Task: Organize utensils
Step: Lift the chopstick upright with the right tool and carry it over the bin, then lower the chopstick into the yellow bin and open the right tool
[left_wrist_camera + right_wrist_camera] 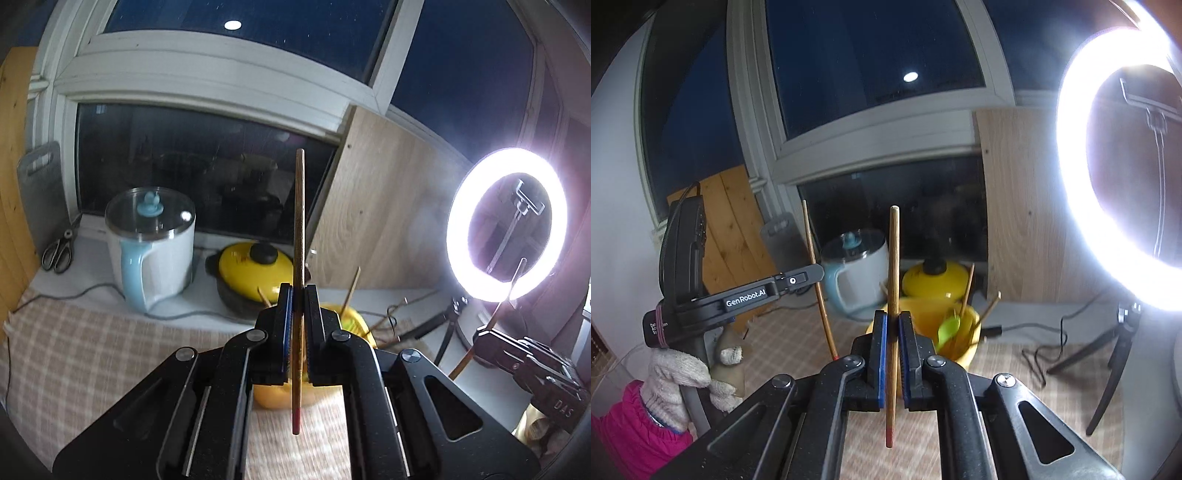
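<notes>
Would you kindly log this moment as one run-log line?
left gripper: shut on chopstick | right gripper: shut on second chopstick | yellow cup: holds remaining utensils

The right tool [894,332] clamps an upright chopstick [894,258] above the checked surface [1015,369]. Behind it stands a yellow bucket [923,314] holding more sticks; the left tool [818,273] grips another chopstick [812,243].

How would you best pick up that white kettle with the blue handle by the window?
Grip the kettle by its blue handle, coming in from the front. The handle faces this way and is a narrow upright loop two fingers can close on; the round body looks too wide. Both grippers are occupied, each shut on a chopstick.
</notes>
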Demonstrator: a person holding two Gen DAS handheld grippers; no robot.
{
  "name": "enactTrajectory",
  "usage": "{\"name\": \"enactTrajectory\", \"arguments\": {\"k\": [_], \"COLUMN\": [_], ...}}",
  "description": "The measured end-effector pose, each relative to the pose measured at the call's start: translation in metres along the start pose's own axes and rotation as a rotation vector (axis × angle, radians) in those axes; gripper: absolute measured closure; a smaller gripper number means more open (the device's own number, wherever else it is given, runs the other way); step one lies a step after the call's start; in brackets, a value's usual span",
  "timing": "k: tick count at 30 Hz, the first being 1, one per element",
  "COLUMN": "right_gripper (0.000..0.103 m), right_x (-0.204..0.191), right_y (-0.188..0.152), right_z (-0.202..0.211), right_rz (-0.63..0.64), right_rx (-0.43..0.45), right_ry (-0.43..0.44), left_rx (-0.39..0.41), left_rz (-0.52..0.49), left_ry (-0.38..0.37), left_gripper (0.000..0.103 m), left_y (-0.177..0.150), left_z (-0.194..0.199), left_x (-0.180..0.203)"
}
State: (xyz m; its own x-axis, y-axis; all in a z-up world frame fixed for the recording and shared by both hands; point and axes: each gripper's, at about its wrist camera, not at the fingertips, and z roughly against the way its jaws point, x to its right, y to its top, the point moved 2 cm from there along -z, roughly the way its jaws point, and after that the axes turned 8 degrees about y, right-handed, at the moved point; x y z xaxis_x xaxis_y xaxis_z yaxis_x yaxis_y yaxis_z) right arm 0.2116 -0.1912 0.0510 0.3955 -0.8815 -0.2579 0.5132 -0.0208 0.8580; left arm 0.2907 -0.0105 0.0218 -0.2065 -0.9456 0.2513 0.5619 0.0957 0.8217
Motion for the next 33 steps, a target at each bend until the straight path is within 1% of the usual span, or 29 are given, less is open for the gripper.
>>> {"name": "enactTrajectory", "arguments": {"k": [7, 12, 15, 24, 33], "right_gripper": [0.1, 0.1, 0.1, 0.1, 0.1], "right_x": [0.002, 0.011, 0.015, 0.026, 0.034], "right_y": [0.025, 0.038, 0.043, 0.047, 0.036], "right_z": [-0.011, -0.019, -0.028, -0.05, -0.073], "right_rz": [0.009, 0.001, 0.01, -0.003, -0.037], "right_rx": [0.042, 0.084, 0.094, 0.084, 0.043], "right_ry": [-0.033, -0.079, -0.114, -0.126, -0.096], "left_rx": [0.026, 0.03, 0.028, 0.012, -0.005], "left_rz": [-0.03, -0.062, -0.069, -0.055, -0.037], "left_ry": [-0.005, -0.007, -0.011, -0.031, -0.054], "left_gripper": [0.099, 0.099, 0.099, 0.099, 0.099], "left_y": [0.019, 0.025, 0.025, 0.03, 0.035], "left_z": [-0.017, -0.03, -0.037, -0.057, -0.079], "left_x": [0.005, 0.01, 0.012, 0.009, 0.007]}}
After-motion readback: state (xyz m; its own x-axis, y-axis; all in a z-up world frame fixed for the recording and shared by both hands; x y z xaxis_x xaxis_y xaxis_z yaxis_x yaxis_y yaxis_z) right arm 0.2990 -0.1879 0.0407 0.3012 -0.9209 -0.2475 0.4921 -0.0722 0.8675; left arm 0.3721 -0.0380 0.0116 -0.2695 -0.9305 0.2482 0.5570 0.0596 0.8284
